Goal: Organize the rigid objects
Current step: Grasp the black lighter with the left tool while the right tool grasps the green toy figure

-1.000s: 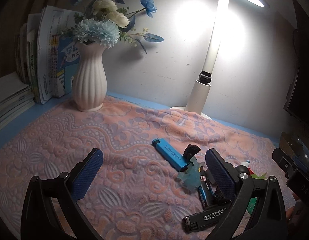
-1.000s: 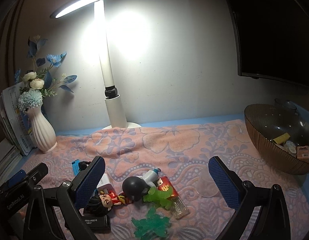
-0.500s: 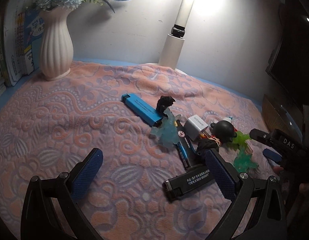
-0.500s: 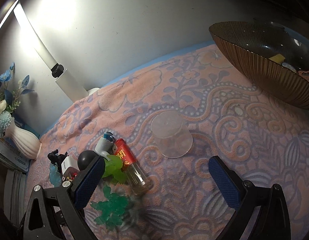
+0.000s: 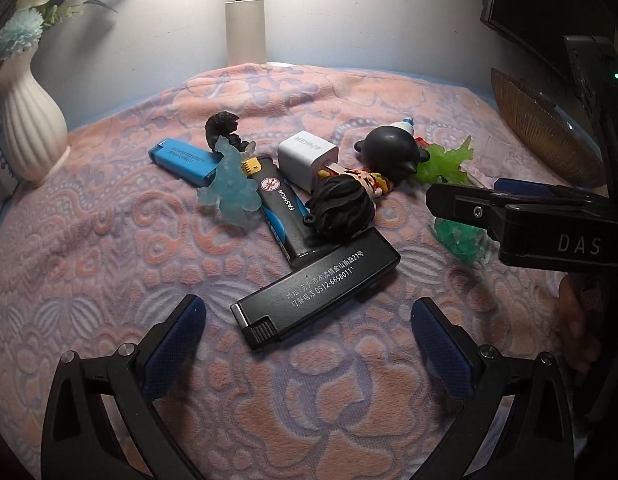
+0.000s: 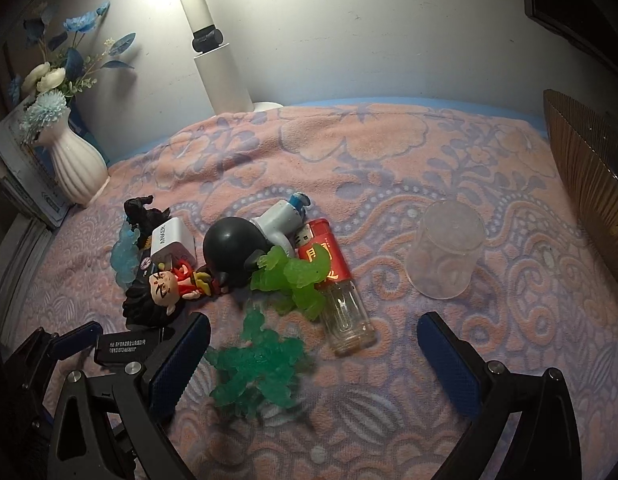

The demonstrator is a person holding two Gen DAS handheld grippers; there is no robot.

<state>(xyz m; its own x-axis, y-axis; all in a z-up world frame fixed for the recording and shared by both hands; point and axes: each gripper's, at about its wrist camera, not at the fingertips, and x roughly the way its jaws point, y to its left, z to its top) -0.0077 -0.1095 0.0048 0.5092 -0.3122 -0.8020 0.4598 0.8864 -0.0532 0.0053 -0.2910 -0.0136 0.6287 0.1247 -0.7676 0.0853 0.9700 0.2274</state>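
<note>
On the pink towel [image 5: 109,240], the clutter is lying heaped mid-cloth. Left gripper [image 5: 309,320] is hovering, jaws spread wide, straddling the black lighter [image 5: 317,284], likely lining up a grab. Right gripper [image 6: 313,340] is hanging spread over the green toy [image 6: 257,368]; brown bowl [image 6: 585,184] is waiting at right.

My fingers [image 5: 177,340] wear dark blue pads. The blanket [image 5: 109,240] is pink with lilac floral swirls. Centre frame, a black lighter [image 5: 317,284] bears white print; upper left, a ribbed white vase [image 5: 31,128].
</note>
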